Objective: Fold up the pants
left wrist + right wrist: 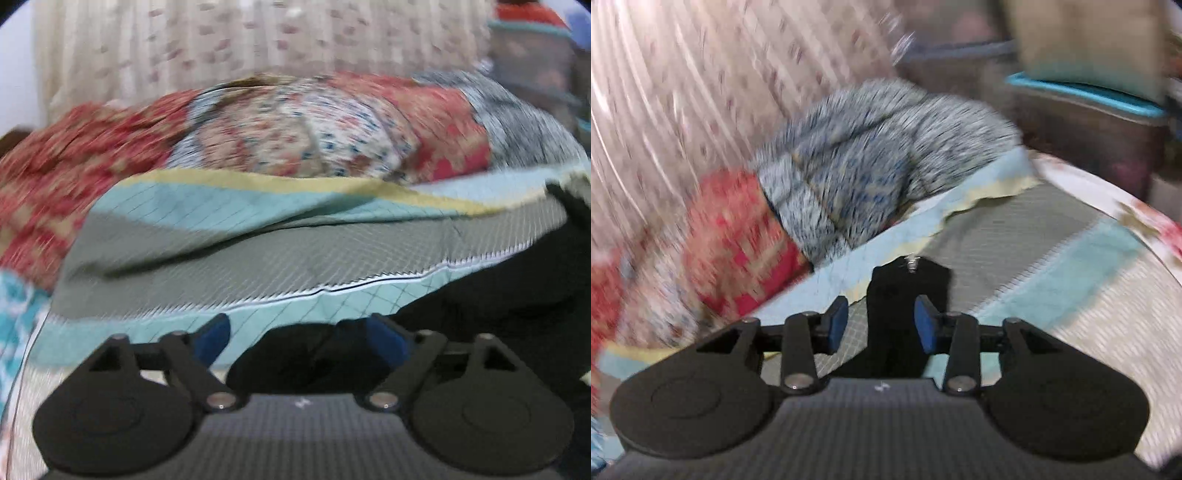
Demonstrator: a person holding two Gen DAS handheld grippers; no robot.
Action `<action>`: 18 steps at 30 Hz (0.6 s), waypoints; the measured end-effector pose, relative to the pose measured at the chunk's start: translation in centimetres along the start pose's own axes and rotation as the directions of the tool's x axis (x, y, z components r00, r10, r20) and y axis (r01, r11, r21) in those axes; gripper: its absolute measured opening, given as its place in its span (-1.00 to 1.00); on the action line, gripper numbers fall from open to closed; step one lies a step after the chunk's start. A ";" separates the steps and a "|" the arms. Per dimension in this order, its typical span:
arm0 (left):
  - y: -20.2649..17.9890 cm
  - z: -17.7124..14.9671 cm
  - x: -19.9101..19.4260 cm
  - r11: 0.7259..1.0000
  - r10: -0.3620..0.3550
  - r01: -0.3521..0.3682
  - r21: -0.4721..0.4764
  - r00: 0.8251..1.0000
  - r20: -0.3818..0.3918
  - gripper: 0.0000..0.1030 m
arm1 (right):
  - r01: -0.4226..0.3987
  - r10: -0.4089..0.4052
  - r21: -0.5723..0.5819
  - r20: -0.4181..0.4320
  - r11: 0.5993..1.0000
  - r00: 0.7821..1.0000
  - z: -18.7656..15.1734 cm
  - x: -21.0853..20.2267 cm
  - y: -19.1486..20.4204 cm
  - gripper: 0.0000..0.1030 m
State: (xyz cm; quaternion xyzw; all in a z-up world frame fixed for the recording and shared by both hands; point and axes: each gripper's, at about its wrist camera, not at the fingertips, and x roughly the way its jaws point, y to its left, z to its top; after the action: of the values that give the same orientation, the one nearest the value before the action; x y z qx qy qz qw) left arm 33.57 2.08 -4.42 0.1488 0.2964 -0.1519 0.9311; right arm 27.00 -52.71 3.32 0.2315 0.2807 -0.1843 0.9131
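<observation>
The black pants (pixel 480 314) lie on the bed at the lower right of the left wrist view, and a bunch of their cloth (pixel 295 354) sits between the blue pads. My left gripper (pixel 299 339) has its jaws wide apart around that cloth, not clamped. In the right wrist view my right gripper (pixel 881 325) has its blue pads (pixel 837 325) apart, with a black piece (pixel 905 295) between them; blur keeps me from telling whether it is pants cloth. Both views are motion-blurred.
A teal, grey and yellow quilt (pixel 221 240) covers the bed. Red patterned bedding (pixel 55 166), a floral pillow (pixel 295 133) and a grey-blue pillow (pixel 868 158) lie along the back. A pale curtain (pixel 221 37) hangs behind. A teal-rimmed bin (pixel 1089 96) stands right.
</observation>
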 end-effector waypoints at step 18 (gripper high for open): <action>-1.5 -0.9 5.1 0.994 0.004 -0.001 0.112 0.999 -0.032 -0.83 | 0.254 -0.260 -0.114 -0.037 0.960 0.965 -0.5 17.0 2.3 -0.85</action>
State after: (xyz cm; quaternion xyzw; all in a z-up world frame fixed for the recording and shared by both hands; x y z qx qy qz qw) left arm 36.53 0.08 -8.42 0.2035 0.3021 -0.1648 0.9166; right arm 41.03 -54.08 -6.44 0.1479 0.3413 -0.2799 0.8851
